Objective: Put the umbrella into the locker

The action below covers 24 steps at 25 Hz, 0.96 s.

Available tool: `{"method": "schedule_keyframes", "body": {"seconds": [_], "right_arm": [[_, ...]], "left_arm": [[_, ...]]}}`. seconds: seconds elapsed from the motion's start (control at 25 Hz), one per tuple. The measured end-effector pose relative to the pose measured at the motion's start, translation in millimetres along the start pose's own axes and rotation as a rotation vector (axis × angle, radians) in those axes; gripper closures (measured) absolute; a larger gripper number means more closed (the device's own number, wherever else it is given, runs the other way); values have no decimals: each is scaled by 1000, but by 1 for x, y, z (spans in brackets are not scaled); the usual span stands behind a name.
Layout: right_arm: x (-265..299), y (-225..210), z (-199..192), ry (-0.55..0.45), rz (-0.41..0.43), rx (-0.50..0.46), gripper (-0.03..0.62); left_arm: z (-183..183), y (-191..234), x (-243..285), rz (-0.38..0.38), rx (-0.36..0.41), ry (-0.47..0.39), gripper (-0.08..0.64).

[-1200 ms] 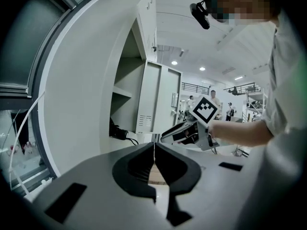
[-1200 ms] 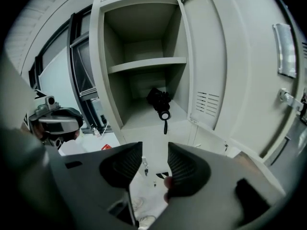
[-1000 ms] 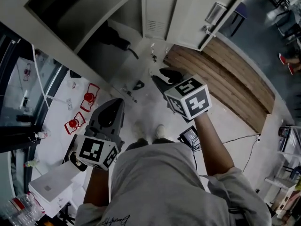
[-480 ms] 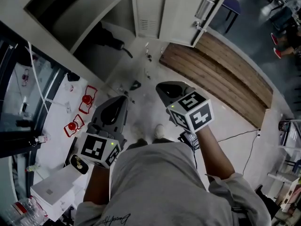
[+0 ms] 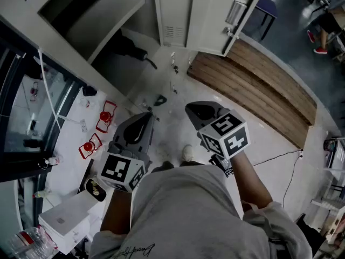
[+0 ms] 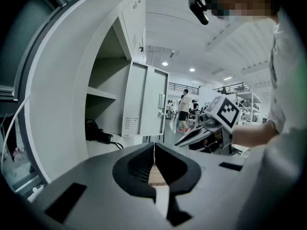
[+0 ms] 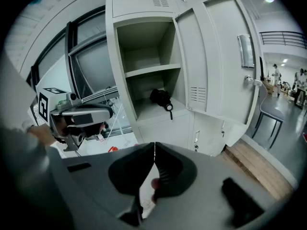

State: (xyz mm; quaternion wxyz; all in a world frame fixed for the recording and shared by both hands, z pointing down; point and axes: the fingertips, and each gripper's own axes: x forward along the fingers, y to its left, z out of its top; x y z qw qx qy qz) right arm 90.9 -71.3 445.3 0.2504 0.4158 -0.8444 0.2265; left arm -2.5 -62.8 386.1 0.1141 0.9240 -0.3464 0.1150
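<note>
Head view: umbrella (image 5: 131, 48) on locker (image 5: 64, 34) floor under shelf (image 5: 105, 18), door (image 5: 213, 12) open, left gripper (image 5: 144, 118) and right gripper (image 5: 197, 111) well apart from it | left gripper view: jaws together, empty | right gripper view: jaws just closed, empty | progress: umbrella stowed, likely only door left | writing: none legible
</note>
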Motion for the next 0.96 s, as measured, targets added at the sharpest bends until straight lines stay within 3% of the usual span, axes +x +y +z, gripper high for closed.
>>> {"method": "schedule_keyframes", "body": {"seconds": [0.96], "right_arm": [[1,11,4,-2,28,-17,563]], "left_arm": [[1,0,3,4,-8,0,540]]}}
